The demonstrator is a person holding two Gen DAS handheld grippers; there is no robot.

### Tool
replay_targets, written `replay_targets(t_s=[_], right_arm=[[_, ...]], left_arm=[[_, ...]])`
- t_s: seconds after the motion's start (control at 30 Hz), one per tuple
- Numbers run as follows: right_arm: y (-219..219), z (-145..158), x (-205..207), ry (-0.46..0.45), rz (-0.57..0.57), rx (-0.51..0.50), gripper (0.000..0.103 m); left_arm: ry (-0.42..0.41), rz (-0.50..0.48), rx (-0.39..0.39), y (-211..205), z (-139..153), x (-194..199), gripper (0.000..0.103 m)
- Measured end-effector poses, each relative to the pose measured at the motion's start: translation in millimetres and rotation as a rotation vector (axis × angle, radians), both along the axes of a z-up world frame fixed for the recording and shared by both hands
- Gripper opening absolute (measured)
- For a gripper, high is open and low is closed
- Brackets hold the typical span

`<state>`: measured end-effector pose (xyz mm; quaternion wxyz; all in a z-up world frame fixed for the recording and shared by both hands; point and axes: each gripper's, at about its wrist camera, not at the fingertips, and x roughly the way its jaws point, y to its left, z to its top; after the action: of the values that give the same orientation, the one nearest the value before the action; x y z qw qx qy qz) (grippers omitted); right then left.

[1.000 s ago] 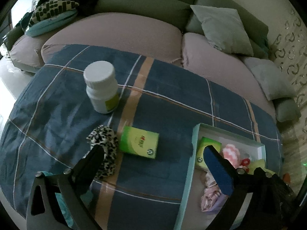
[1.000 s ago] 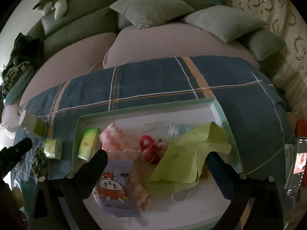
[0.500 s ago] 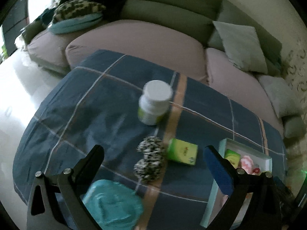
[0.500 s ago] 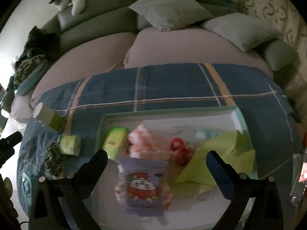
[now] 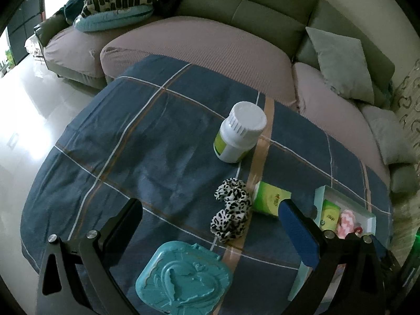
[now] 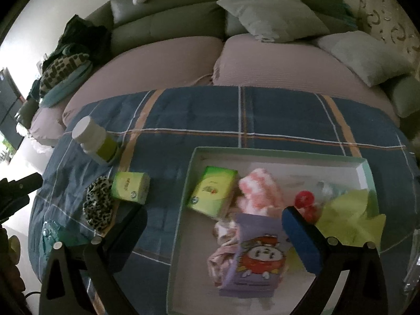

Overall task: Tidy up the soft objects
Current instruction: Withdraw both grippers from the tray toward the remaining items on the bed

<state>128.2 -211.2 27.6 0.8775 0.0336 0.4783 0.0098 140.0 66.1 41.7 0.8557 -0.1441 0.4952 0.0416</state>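
A leopard-print scrunchie (image 5: 231,211) lies on the blue plaid cloth next to a green tissue pack (image 5: 271,201); both show in the right wrist view, the scrunchie (image 6: 99,204) and the pack (image 6: 130,187). My left gripper (image 5: 210,231) is open and empty, hovering just short of the scrunchie. A pale green tray (image 6: 278,155) holds a second green pack (image 6: 213,191), a pink fluffy item (image 6: 260,191), a purple cartoon pouch (image 6: 258,256) and a yellow-green cloth (image 6: 351,218). My right gripper (image 6: 214,236) is open and empty above the tray's left half.
A white bottle (image 5: 240,131) stands upright behind the scrunchie. A teal moulded case (image 5: 183,275) lies between the left fingers. The tray's corner (image 5: 349,204) is at right. A sofa with cushions (image 6: 275,10) runs along the far side. The floor (image 5: 23,99) lies left.
The left gripper has pulled back and swung left, bringing the teal case into view. The right gripper has shifted left over the tray. Both stayed open.
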Motion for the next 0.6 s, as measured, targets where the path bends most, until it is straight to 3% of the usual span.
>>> replay_targets(t_s=[0.27, 0.53, 0.6], right_arm=[[19, -14, 10, 0.038, 0.052, 0.059, 0.103], [32, -30, 24, 0.087, 0.066, 0.089, 0.103], [34, -29, 28, 0.088, 0.071, 0.103, 0.103]], left_arm=[[0.072, -0.052, -0.005, -11, -19, 10, 0.103], [0.227, -0.204, -0.003, -35, -55, 33, 0.103], [0.258, -0.249, 0.035, -44, -59, 37, 0.102]])
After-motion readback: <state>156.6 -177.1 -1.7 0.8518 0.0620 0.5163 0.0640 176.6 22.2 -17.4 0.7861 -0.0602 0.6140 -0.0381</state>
